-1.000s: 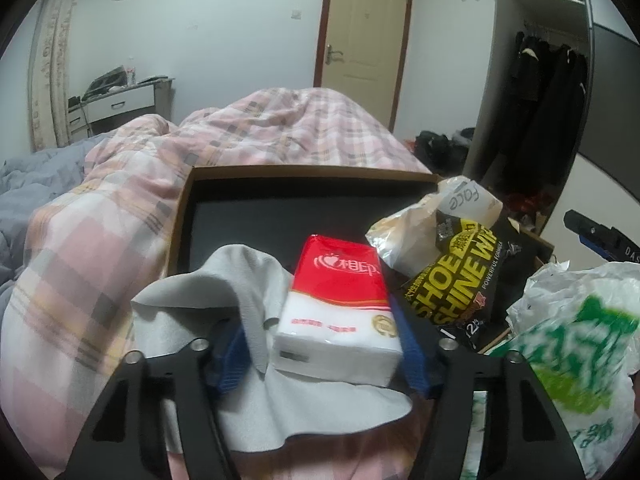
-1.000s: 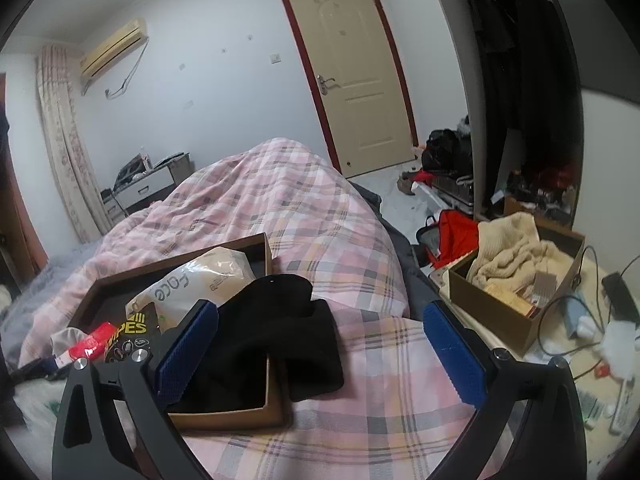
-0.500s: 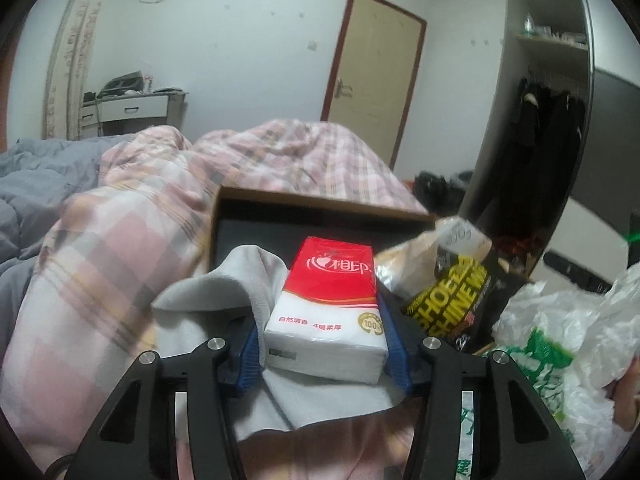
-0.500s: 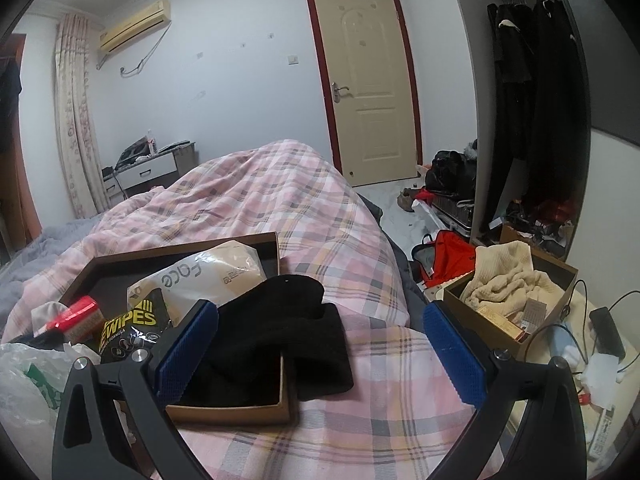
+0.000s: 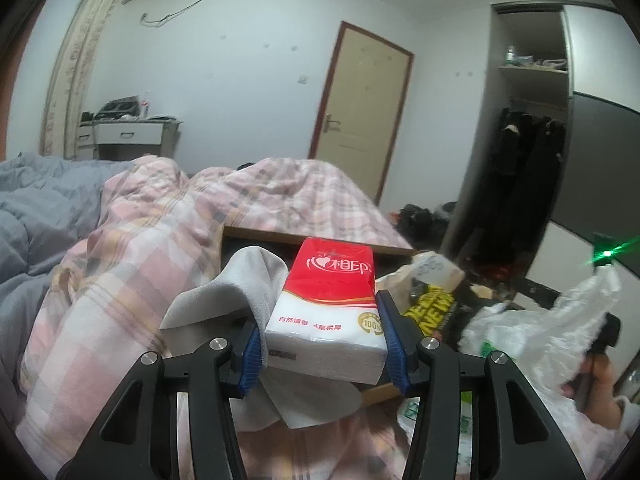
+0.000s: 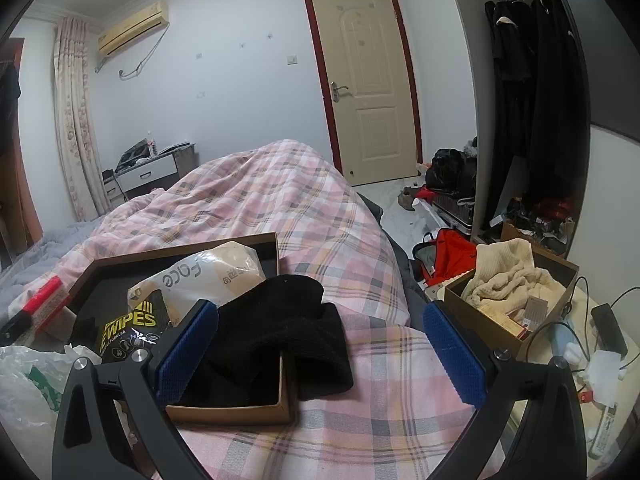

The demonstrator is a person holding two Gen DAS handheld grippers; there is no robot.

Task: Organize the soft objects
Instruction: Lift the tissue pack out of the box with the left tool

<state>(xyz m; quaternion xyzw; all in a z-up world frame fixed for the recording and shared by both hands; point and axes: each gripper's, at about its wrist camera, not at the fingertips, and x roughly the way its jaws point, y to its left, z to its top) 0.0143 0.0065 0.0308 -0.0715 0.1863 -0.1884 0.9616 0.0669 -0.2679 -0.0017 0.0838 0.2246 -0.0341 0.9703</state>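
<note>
Lifted by the left tool [image 5: 322, 346]; red-and-white tissue pack [image 5: 328, 312], uncrushed.

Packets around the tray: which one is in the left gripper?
The red-and-white tissue pack, clamped between the left gripper's blue pads; the black wipes packet and beige "face" packet lie in the tray.

tissue pack [image 5: 326, 316]: red and white, soft plastic wrap, lifted above the box, tilted up
grey cloth [image 5: 236, 296]: crumpled, draped over the near rim of the box
black cloth [image 6: 276, 328]: bunched, hanging over the box's corner
box [image 6: 236, 404]: brown, shallow, on the quilt
</note>
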